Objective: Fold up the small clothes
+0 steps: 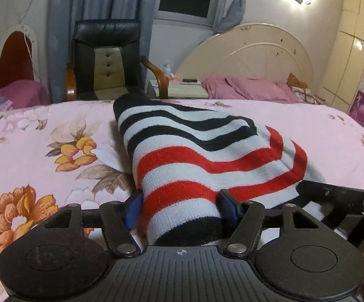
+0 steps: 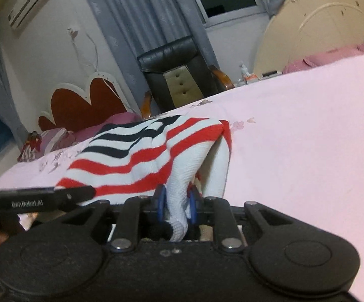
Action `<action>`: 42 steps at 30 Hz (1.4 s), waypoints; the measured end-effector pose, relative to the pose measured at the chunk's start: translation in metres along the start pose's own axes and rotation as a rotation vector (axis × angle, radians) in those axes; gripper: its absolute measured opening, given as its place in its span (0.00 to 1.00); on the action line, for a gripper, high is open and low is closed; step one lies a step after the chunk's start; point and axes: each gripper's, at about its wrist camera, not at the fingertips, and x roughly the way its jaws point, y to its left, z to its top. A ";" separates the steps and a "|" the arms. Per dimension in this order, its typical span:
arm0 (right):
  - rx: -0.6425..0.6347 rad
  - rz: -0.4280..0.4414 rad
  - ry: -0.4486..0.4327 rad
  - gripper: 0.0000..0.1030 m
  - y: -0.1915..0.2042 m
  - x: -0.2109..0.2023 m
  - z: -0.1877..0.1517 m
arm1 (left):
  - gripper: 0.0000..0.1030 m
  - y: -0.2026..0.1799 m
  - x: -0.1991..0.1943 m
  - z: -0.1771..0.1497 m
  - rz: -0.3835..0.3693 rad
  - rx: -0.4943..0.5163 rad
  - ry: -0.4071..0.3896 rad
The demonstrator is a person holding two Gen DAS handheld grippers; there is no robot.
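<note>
A knitted garment with red, white and black stripes (image 1: 202, 151) lies bunched on the pink floral bedspread (image 1: 43, 138). My left gripper (image 1: 181, 209) is shut on its thick near end, with the blue pads pressing in from both sides. In the right wrist view the same garment (image 2: 136, 156) lifts off the bedspread (image 2: 295, 138). My right gripper (image 2: 177, 201) is shut on a white fold of it, pinched narrow between the pads. The two grippers sit close together: a black finger (image 1: 345, 198) of the right one shows at the left view's right edge.
A black leather armchair (image 1: 106, 58) stands beyond the far edge of the bed. Beside it are a white nightstand (image 1: 179, 88) and a second bed with a cream headboard (image 1: 257, 52) and pink pillows (image 1: 244, 88). A red heart-shaped headboard (image 2: 81, 105) stands at the left.
</note>
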 end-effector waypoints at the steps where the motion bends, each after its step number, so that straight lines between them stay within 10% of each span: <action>1: 0.020 0.006 0.009 0.24 -0.001 0.000 0.003 | 0.62 0.003 -0.003 0.001 -0.008 -0.012 0.005; 6: 0.171 0.039 -0.043 0.54 -0.025 -0.007 0.025 | 0.61 0.017 -0.028 0.001 -0.026 -0.048 -0.058; 11: 0.296 0.084 0.081 0.37 -0.047 0.028 0.044 | 0.62 0.032 -0.021 0.002 -0.048 -0.115 -0.051; 13: 0.262 0.078 0.074 0.11 -0.043 0.031 0.045 | 0.61 0.034 -0.021 0.005 -0.052 -0.133 -0.066; 25: -0.014 -0.064 0.023 0.09 -0.032 0.036 0.027 | 0.62 0.025 0.025 0.008 -0.052 -0.105 0.042; 31: -0.032 -0.060 -0.012 0.22 -0.017 -0.006 0.040 | 0.61 0.026 -0.022 -0.003 -0.089 -0.058 -0.035; 42: -0.395 -0.026 0.158 0.00 0.040 -0.042 -0.028 | 0.62 0.029 -0.057 -0.053 -0.116 -0.049 0.001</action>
